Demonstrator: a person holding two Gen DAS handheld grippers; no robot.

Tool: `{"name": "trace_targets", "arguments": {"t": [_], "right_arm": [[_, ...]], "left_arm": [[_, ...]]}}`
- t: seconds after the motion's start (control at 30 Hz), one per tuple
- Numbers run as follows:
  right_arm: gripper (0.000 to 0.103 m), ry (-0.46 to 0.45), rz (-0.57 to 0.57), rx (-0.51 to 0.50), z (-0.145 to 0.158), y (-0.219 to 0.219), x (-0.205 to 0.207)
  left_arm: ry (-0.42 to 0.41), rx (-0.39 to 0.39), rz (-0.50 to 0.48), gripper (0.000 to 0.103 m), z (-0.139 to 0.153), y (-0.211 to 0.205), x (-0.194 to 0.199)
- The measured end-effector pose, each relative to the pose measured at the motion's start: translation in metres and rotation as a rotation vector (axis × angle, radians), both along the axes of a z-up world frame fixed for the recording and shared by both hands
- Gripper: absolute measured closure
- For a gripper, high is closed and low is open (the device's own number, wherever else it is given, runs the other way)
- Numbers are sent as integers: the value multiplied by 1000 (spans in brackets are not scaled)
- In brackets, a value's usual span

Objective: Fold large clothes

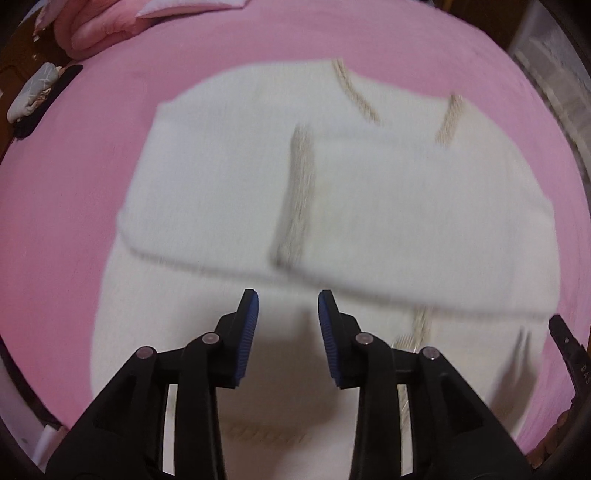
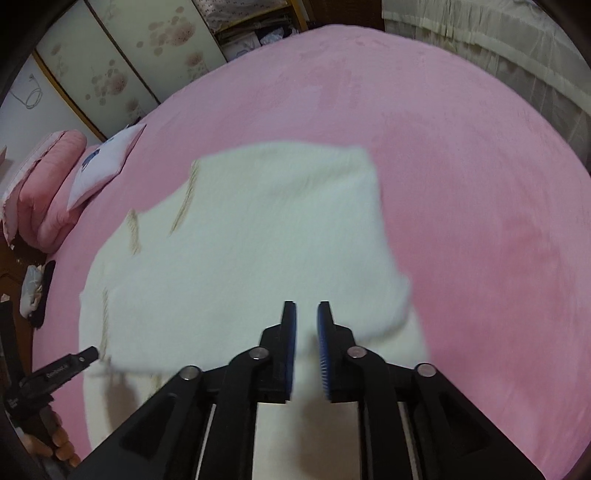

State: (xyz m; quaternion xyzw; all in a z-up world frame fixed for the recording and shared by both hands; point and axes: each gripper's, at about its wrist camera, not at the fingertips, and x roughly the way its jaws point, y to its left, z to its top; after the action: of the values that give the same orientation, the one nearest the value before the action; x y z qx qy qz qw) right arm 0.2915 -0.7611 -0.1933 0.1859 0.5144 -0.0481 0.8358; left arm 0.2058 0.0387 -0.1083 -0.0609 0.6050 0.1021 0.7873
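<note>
A cream knit sweater with beige cable trim lies on the pink bed, its upper part folded over the lower, the fold's edge blurred. My left gripper hovers over the fold's edge, open, nothing between its blue pads. In the right wrist view the sweater spreads ahead, and my right gripper hangs above its near right corner, jaws slightly apart and empty. The left gripper shows at the lower left, held by a hand. The right gripper's tip pokes in at the right edge.
Pink bedding and a white pillow are stacked at the bed's far left. A small heap of clothes lies off the left edge. Flowered wardrobe doors, a curtain and plastic drawers surround the bed.
</note>
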Motion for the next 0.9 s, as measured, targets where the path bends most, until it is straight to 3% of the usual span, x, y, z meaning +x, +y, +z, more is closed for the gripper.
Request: {"name": "trace_targets", "arguments": {"t": [0.03, 0.2, 0.33, 0.4, 0.53, 0.67, 0.7, 0.77, 0.9], "right_arm": [[78, 12, -5, 1, -3, 0, -20], [64, 80, -2, -2, -16, -1, -89], [57, 142, 12, 14, -25, 10, -128], [47, 157, 29, 14, -25, 16, -151], [43, 150, 46, 37, -19, 31, -166], [37, 115, 53, 53, -13, 11, -222], [37, 109, 52, 53, -13, 26, -222], [37, 100, 52, 43, -10, 6, -251], [31, 86, 71, 22, -10, 11, -290]], "left_arm": [[14, 4, -16, 73, 6, 2, -26], [53, 24, -92, 72, 6, 6, -82], [55, -13, -113, 72, 14, 9, -126], [59, -37, -121, 72, 17, 10, -145], [68, -65, -110, 71, 22, 14, -184], [48, -79, -97, 49, 31, 20, -219], [40, -80, -91, 49, 34, 22, -227], [34, -84, -79, 49, 39, 30, -245], [16, -58, -43, 48, 51, 49, -274]]}}
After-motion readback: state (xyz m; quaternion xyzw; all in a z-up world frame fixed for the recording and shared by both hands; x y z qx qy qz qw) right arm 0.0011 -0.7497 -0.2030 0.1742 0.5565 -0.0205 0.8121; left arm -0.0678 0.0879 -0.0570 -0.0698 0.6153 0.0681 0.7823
